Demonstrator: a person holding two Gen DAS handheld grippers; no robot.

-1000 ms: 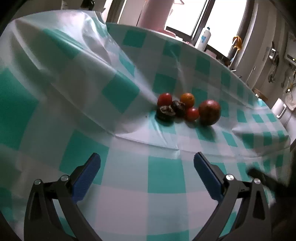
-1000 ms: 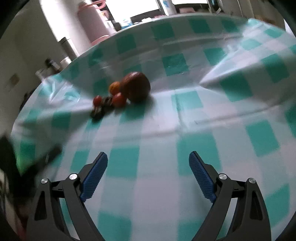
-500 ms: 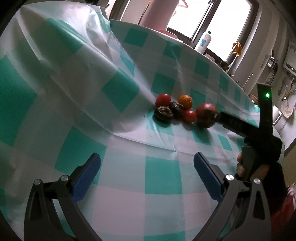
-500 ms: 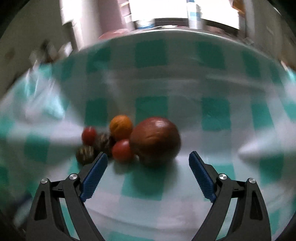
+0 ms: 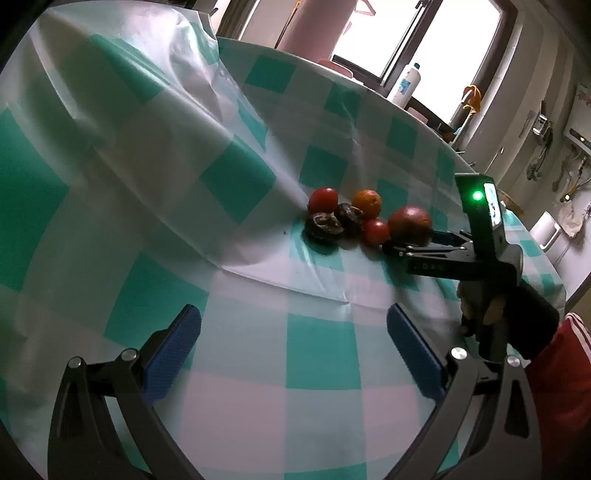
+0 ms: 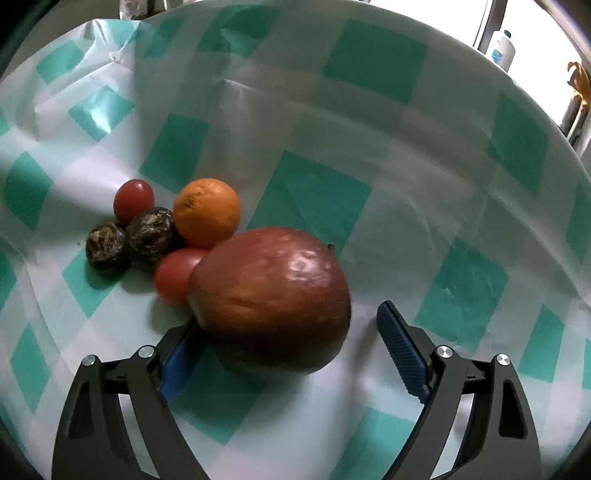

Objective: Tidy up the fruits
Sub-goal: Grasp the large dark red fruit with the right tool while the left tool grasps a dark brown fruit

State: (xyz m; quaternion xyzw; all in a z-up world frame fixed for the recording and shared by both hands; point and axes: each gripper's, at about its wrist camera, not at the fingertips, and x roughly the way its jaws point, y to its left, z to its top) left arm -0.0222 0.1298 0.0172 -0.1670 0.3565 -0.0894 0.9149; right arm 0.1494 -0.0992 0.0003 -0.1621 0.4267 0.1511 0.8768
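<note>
A cluster of fruit lies on the green-checked tablecloth (image 5: 317, 347): a big red apple (image 6: 273, 295), an orange (image 6: 207, 212), two small red tomatoes (image 6: 133, 199) (image 6: 175, 275) and two dark wrinkled fruits (image 6: 149, 232) (image 6: 105, 247). My right gripper (image 6: 288, 343) is open with the apple between its blue fingers (image 6: 400, 347); the left finger is partly hidden behind the apple. In the left wrist view the right gripper (image 5: 417, 243) reaches the apple (image 5: 410, 221) from the right. My left gripper (image 5: 291, 343) is open and empty, well short of the fruit.
The cloth rises in folds at the left and back (image 5: 166, 110). A white bottle (image 5: 404, 83) and a pink cylinder (image 5: 317, 26) stand by the window beyond the table. The table edge drops off at the right (image 5: 554, 273).
My right gripper has moved in toward the fruit cluster until the apple sits between its open fingers. The left gripper has barely moved.
</note>
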